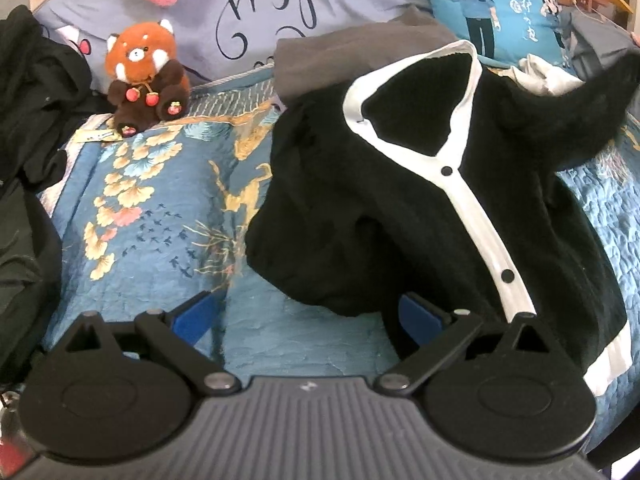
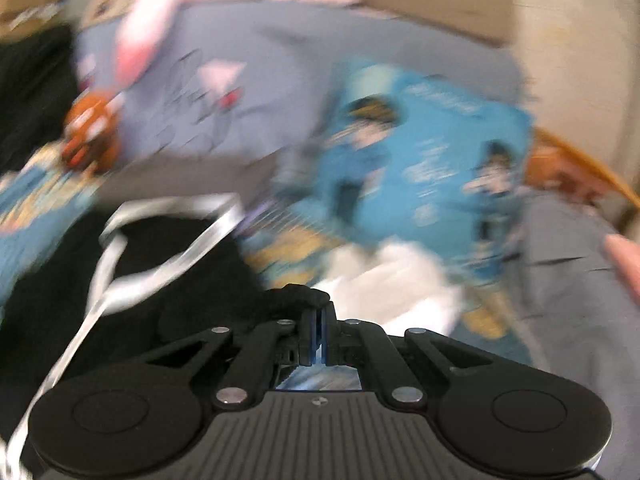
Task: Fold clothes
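The left gripper [image 1: 310,314] is standing wide open, its two blue-padded fingers [image 1: 194,316] spread far apart and holding nothing. The right-hand pad is sitting just beside the lower edge of the black cardigan [image 1: 420,208]; whether it is touching the fabric cannot be told.

The right gripper [image 2: 318,316] is pressed closed, its jaws nearly meeting, and is pinching a bunched fold of the black cardigan [image 2: 298,294] at the fingertips. The right wrist view is heavily motion-blurred.

In the left wrist view, the cardigan is occupying the centre and right of the frame, lying on a blue patterned quilt [image 1: 160,208]. Its white placket [image 1: 476,208] with dark buttons is running diagonally from the neckline toward the lower right. One sleeve [image 1: 592,108] is being lifted off the bed toward the upper right.

A folded grey garment [image 1: 344,60] is lying just behind the cardigan. A red panda plush toy [image 1: 146,76] is sitting at the upper left, in front of a lavender pillow [image 1: 248,12]. A blue cartoon cushion [image 1: 492,8] is standing at the upper right. Dark clothing [image 1: 36,92] is piled along the left edge.
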Motion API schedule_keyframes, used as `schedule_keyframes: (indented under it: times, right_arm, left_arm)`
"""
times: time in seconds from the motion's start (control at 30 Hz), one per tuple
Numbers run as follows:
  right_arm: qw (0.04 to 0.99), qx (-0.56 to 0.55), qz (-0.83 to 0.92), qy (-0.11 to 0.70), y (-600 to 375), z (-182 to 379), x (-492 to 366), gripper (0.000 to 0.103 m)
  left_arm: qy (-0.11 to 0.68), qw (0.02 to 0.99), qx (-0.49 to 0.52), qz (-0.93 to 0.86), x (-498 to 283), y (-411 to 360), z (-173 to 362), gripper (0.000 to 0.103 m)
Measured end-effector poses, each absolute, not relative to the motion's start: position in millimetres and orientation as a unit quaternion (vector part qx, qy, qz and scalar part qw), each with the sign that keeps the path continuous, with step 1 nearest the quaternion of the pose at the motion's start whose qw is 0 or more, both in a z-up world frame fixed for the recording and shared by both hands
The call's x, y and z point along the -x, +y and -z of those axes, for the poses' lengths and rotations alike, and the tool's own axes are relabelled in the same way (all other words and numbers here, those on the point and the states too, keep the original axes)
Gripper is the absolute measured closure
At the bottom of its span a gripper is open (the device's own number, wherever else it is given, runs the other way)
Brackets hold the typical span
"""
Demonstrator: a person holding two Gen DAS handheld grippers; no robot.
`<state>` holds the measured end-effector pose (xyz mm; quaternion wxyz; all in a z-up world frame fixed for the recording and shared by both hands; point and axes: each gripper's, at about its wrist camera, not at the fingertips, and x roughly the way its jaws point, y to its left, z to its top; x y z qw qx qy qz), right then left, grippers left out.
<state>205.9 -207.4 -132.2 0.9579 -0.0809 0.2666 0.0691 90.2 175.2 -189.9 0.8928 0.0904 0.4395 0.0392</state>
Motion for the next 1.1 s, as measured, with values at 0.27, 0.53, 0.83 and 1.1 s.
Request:
schedule_keyframes:
  times: [0.27,0.53,0.83,1.1]
  right_arm:
    - [0.954,0.081,0.042,0.285,-271.1,110.5,-265.1,0.101]
    - [0.931,0.104,0.074,0.341,-281.4,143.1,-278.0,0.101]
    - [0.906,0.112,0.096,0.397,-291.2,173.4,-282.7,0.064]
    - [0.914,0.058,0.104,0.387,-306.3,161.1,-243.6,0.061]
  left_arm:
    - [0.446,0.889,-0.092,-0.052,-95.4,179.4,194.1,0.003]
    - [0.455,0.884,-0.073,-0.076,-103.9,210.3,201.1,0.001]
    - [0.465,0.882,0.019,-0.073,-138.2,257.9,220.8,0.001]
    - [0.472,0.872,0.115,-0.053,-153.7,268.7,249.8,0.001]
